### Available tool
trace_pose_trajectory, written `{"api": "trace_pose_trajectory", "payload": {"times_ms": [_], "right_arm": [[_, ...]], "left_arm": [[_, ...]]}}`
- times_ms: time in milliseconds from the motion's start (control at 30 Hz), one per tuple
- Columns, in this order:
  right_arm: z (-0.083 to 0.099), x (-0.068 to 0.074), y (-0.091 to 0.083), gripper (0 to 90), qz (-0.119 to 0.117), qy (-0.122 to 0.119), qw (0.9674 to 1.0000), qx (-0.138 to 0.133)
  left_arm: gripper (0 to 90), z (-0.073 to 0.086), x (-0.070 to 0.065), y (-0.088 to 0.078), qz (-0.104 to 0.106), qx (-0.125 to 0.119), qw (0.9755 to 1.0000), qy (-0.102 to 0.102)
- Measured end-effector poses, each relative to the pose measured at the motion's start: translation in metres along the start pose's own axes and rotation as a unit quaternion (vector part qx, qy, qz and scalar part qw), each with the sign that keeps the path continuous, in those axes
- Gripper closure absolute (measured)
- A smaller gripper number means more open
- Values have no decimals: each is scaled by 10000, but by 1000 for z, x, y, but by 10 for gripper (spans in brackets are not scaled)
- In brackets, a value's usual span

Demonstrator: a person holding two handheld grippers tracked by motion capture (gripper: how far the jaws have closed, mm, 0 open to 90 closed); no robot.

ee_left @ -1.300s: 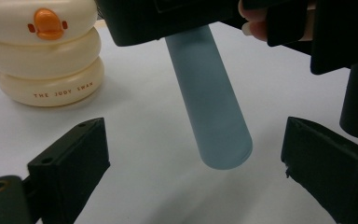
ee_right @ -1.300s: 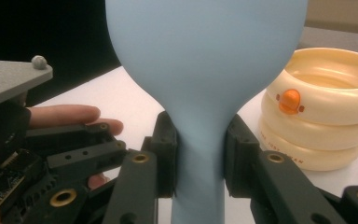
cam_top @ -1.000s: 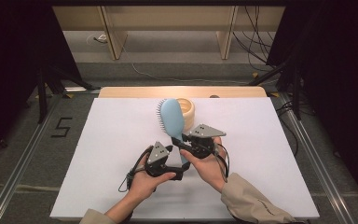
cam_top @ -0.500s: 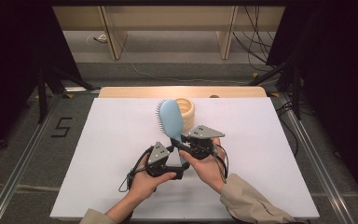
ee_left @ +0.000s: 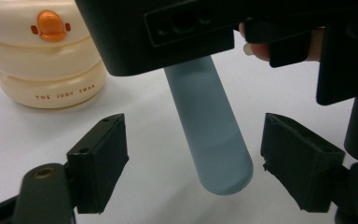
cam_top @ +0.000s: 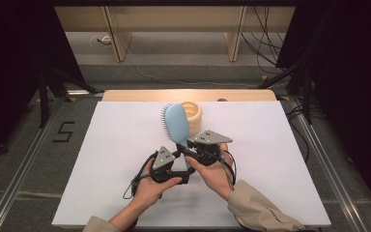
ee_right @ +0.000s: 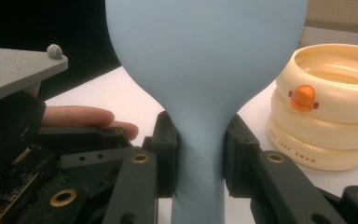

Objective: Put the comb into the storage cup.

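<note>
A blue hairbrush (cam_top: 178,126) stands tilted above the white tabletop (cam_top: 280,145), its head just in front of the cream ring cup (cam_top: 193,112). The right gripper (ee_right: 199,154) has its jaws clamped on the brush's neck. Nearer the person than the cup, the left gripper (ee_left: 191,158) has just been closing, its jaws apart on either side of the handle's free end, not yet touching. This reads as a hand-over between 2 grippers. Next, the left jaws should pinch the handle before the right lets go.
</note>
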State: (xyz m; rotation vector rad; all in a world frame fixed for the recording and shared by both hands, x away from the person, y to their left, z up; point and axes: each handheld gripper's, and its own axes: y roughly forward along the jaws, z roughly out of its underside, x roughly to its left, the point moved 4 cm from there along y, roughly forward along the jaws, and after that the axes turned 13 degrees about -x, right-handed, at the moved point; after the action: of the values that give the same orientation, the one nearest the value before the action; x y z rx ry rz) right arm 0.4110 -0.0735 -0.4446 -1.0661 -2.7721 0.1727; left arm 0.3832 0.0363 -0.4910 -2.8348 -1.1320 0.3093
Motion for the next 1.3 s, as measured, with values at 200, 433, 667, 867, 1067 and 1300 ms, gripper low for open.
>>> {"api": "trace_pose_trajectory", "payload": {"times_ms": [200, 433, 667, 867, 1067, 1300], "right_arm": [[1, 1, 0, 702, -2, -3, 10000, 5], [1, 2, 1, 702, -21, -3, 10000, 3], [3, 3, 2, 702, -35, -9, 10000, 38], [2, 3, 2, 702, -28, -19, 10000, 18], [3, 3, 2, 702, -29, -29, 10000, 7], [3, 4, 2, 702, -27, -31, 10000, -1]], "left_arm": [[287, 1, -1, 0, 29, -2, 10000, -8], [355, 0, -1, 0, 39, -29, 10000, -52], [390, 0, -1, 0, 41, -46, 10000, -65], [423, 0, 0, 0, 40, -71, 9999, -80], [447, 0, 0, 0, 7, -83, 9999, -90], [479, -1, 0, 0, 41, -113, 9998, -177]]}}
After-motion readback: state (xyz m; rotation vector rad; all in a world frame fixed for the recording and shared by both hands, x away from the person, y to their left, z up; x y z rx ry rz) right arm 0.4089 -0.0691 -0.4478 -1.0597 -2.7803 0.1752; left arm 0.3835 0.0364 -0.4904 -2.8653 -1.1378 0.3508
